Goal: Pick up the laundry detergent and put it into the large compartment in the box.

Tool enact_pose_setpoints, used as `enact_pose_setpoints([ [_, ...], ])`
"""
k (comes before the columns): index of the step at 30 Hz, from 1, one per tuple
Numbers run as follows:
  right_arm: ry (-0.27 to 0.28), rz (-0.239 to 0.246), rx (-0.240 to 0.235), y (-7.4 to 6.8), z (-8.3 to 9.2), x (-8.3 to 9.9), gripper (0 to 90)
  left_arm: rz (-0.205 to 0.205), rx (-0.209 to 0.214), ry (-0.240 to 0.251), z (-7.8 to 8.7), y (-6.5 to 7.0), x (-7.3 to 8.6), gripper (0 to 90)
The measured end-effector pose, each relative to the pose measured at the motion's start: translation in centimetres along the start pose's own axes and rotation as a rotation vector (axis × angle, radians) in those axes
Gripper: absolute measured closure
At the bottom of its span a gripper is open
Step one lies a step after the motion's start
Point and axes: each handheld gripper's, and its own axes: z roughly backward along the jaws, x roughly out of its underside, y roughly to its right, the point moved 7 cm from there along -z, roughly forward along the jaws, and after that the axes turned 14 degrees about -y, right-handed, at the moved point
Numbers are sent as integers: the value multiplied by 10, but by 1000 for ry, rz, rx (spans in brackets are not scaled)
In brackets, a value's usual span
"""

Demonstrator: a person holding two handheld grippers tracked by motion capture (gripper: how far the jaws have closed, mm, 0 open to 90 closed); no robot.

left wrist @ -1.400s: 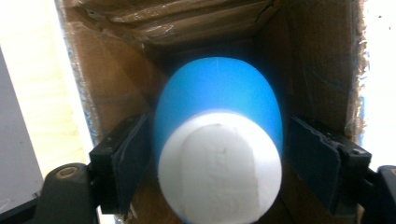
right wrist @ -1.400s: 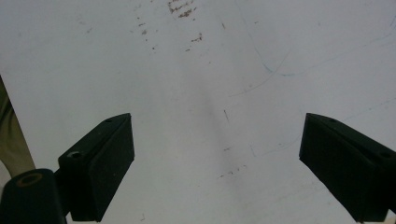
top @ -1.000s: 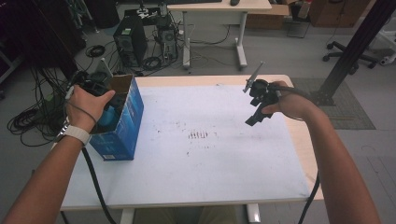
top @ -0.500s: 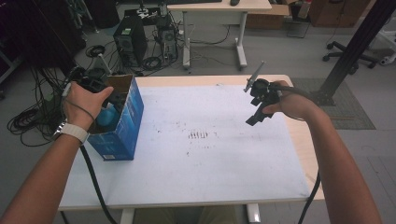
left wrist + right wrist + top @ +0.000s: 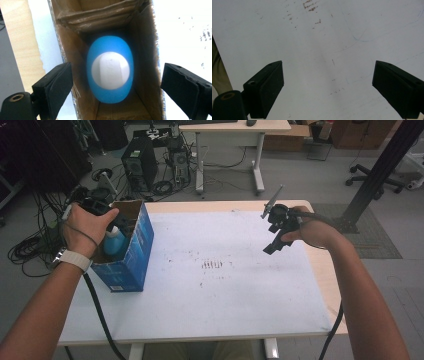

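I hold my left gripper (image 5: pixel 115 82) over the open top of a blue cardboard box (image 5: pixel 131 252) that stands at the left of the high view, on the left part of the white table (image 5: pixel 225 290). Looking straight down along my own jaws in the left gripper view, I see a blue bottle (image 5: pixel 110 72) with a white cap (image 5: pixel 110 70) standing upright inside the box (image 5: pixel 147 50), right in the middle of the frame. My two black jaws rise from the lower left and lower right corners, spread wide; they have just been opening. The bottle sits in line between them but lower down inside the box, and neither pad touches it. My left jaw hangs outside the box's left wall, my right jaw outside its right wall, so the whole width of the box lies between them. In the high view the bottle (image 5: pixel 115 244) shows pale blue beside my left hand (image 5: pixel 85 227).

My right gripper (image 5: pixel 279 232) hangs at the right of the high view, above the table and well apart from the box. In the right gripper view its jaws stand wide apart with bare, scuffed tabletop (image 5: pixel 324 50) between them, gripping nothing.
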Motion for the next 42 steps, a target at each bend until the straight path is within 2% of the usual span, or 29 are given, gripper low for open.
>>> enact_pose_setpoints([
  [7,2,0,1,-2,2,0,103,-2,-14,11,7,0,1,108],
  [11,3,0,3,-2,3,1,103,-14,-34,34,14,0,1,107],
  [20,1,1,5,-3,4,0,103,-51,-39,65,29,4,3,104],
  [34,1,2,7,-4,4,0,103,-101,-25,101,48,13,6,101],
  [42,-1,2,8,-4,4,1,103,-136,8,128,54,21,8,101],
])
